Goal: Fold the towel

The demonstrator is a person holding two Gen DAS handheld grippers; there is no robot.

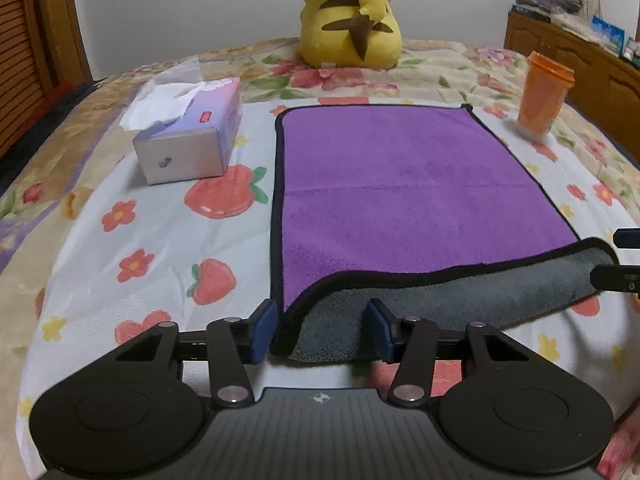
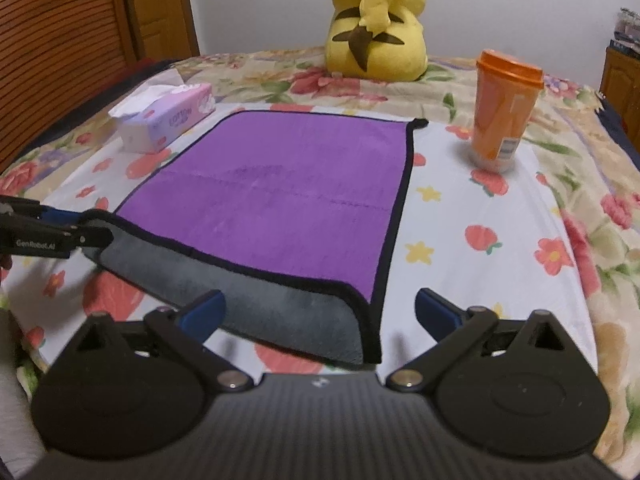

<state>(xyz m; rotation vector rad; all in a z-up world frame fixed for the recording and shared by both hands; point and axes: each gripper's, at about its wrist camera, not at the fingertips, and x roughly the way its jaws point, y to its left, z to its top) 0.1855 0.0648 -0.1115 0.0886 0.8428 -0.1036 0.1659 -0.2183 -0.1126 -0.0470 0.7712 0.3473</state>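
Observation:
A purple towel (image 1: 404, 196) with black edging and a grey underside lies flat on the bed; it also shows in the right wrist view (image 2: 280, 196). Its near edge is lifted and curled, grey side showing. My left gripper (image 1: 324, 330) is open, its fingers on either side of the towel's near left corner. In the right wrist view the left gripper (image 2: 86, 226) appears closed on that corner. My right gripper (image 2: 318, 310) is open around the near right corner; in the left wrist view the right gripper (image 1: 616, 256) sits at the lifted right corner.
A tissue box (image 1: 192, 136) stands left of the towel. An orange lidded cup (image 2: 502, 112) stands to the right. A yellow plush toy (image 2: 376, 24) sits behind. The floral bedspread (image 1: 132, 240) lies beneath. Wooden furniture (image 1: 576, 64) stands at the far right.

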